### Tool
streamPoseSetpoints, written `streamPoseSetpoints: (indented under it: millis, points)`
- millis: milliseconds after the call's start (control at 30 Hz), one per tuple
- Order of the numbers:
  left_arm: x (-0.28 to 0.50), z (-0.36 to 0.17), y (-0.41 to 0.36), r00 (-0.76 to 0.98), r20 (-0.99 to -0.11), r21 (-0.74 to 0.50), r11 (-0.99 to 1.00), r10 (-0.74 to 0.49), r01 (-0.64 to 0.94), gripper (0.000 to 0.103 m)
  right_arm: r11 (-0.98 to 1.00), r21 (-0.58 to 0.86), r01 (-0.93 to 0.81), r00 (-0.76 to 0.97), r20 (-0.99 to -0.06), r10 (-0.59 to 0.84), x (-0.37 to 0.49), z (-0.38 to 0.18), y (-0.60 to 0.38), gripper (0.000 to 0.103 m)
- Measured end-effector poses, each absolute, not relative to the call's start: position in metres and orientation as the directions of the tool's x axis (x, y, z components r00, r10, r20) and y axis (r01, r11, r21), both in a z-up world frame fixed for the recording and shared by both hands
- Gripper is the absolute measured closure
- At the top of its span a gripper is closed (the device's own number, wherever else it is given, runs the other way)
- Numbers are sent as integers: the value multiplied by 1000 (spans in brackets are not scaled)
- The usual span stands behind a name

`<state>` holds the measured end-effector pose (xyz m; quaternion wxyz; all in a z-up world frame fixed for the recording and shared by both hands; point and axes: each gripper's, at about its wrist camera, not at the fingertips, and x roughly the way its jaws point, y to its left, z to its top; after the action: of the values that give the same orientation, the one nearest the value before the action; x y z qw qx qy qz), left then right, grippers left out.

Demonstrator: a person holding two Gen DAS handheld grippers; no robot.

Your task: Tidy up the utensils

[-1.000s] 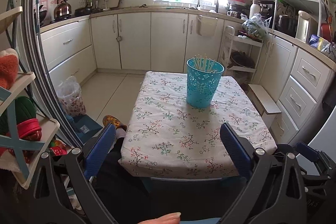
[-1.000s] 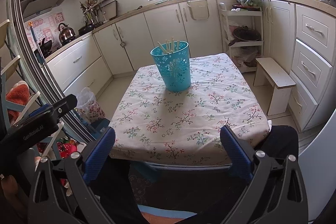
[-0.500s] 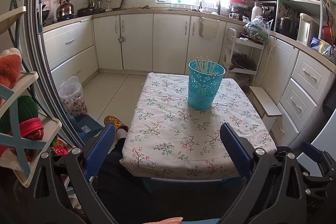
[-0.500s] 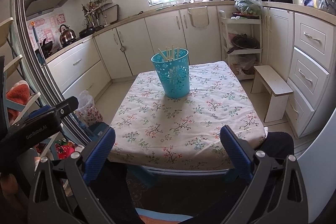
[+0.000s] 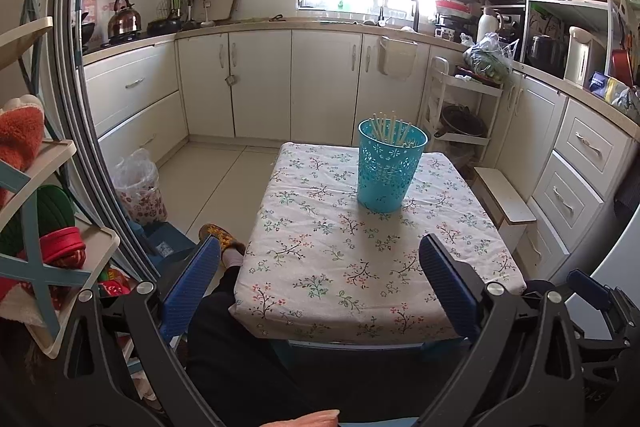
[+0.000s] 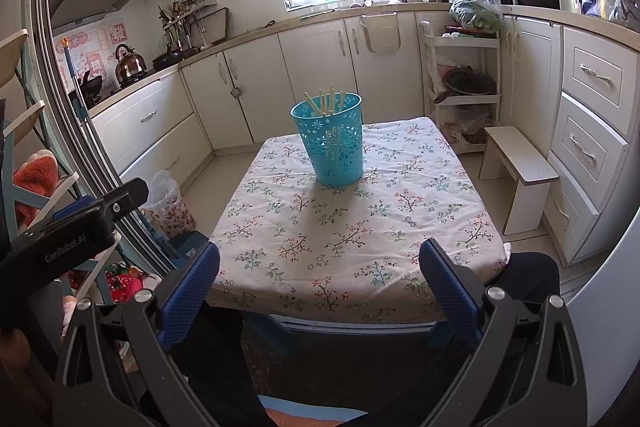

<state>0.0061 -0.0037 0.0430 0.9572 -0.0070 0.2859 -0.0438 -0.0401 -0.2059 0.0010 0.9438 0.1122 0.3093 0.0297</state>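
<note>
A teal perforated basket (image 5: pixel 389 171) stands on the far half of a small table with a floral cloth (image 5: pixel 320 267). Several pale chopsticks (image 5: pixel 387 129) stand upright inside it. The basket (image 6: pixel 332 143) and chopsticks (image 6: pixel 325 103) also show in the right wrist view. My left gripper (image 5: pixel 320 275) is open and empty, held back over the table's near edge. My right gripper (image 6: pixel 320 275) is open and empty, also held back at the near edge. The left gripper's body (image 6: pixel 72 239) shows at the left of the right wrist view.
A white step stool (image 6: pixel 516 171) stands right of the table. A bagged bin (image 5: pixel 138 187) sits on the floor to the left. A shelf rack (image 5: pixel 36 227) is close on the left. White cabinets (image 5: pixel 320 83) line the back and right walls.
Both grippers have drawn back and up from the table, so the basket looks smaller and farther. Both stay open and empty.
</note>
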Motion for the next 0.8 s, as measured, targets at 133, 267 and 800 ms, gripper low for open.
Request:
streamPoseSetpoints:
  millis: [133,267,800]
  points:
    - [4,44,-4,836,-542,-36,996,-88,81,7,973,232,14,808,-576,126,-41,2,-207,7]
    - [4,44,-4,836,-542,-37,996,-89,82,7,973,232,14,808,-576,126,-41,2,-206,7]
    - [3,45,-5,834,-544,-33,996,-91,87,7,974,226,11,824,-553,119,-44,8,-204,7]
